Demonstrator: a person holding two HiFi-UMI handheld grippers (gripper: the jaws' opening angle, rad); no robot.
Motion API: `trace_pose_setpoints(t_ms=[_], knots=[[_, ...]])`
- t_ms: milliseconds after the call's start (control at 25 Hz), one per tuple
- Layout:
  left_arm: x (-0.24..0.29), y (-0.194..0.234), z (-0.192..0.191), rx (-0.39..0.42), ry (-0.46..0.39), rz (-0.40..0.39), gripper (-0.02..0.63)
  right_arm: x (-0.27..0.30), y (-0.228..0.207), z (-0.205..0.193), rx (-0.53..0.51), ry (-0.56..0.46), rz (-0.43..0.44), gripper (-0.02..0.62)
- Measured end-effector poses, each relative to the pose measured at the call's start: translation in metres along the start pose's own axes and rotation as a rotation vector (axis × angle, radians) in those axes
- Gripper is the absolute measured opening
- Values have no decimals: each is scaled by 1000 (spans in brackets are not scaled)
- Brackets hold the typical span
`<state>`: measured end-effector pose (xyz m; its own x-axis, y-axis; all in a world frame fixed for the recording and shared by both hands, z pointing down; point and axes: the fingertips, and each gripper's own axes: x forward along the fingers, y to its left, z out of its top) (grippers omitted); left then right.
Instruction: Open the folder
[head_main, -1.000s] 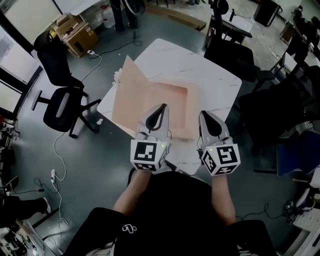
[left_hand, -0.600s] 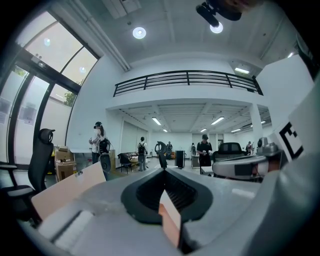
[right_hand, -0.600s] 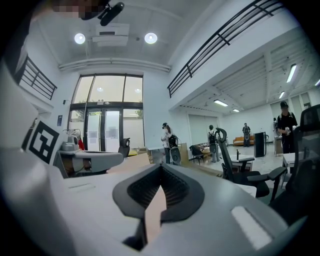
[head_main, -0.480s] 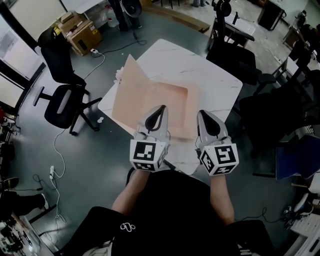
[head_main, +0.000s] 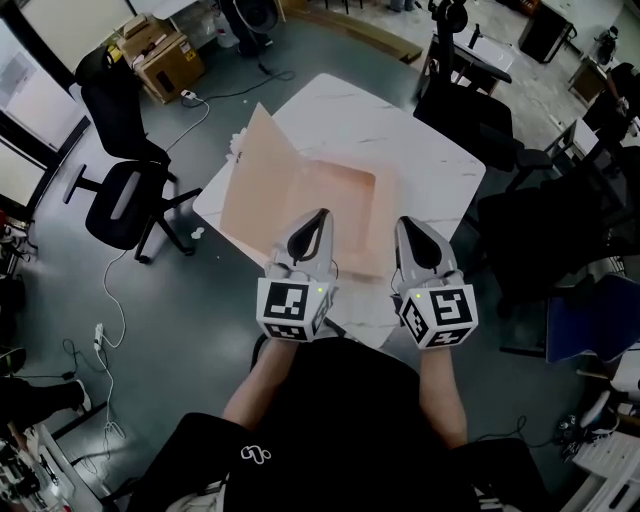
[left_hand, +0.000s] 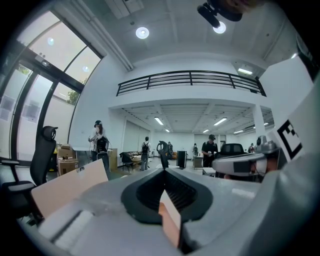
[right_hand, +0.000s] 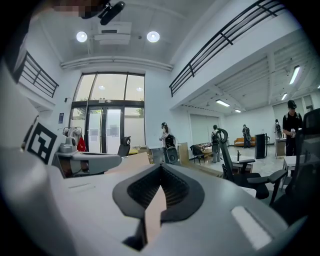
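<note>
Item: one salmon-pink card folder (head_main: 300, 195), open on the white marble-topped square table (head_main: 400, 130), with its left cover tilted up over the table's left edge and the other leaf lying flat. Left gripper (head_main: 318, 222) — jaws closed on a thin pink folder edge at the table's near side. Right gripper (head_main: 410, 232) — just beside it, likewise clamped on a folder edge.

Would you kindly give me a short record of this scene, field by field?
folder: peach, on the table, open
left cover: raised, tilted up
table: white marble top
left gripper: shut on a folder edge
right gripper: shut on a folder edge
chair: black, left of the table
</note>
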<state>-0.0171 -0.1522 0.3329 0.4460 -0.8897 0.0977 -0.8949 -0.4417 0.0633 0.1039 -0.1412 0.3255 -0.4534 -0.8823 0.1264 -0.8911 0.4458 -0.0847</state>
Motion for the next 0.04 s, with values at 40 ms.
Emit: trace_pose_setpoints(t_ms=[40], knots=[[0, 1, -1, -1, -1, 2, 2, 1, 0, 0, 0, -1, -2, -2]])
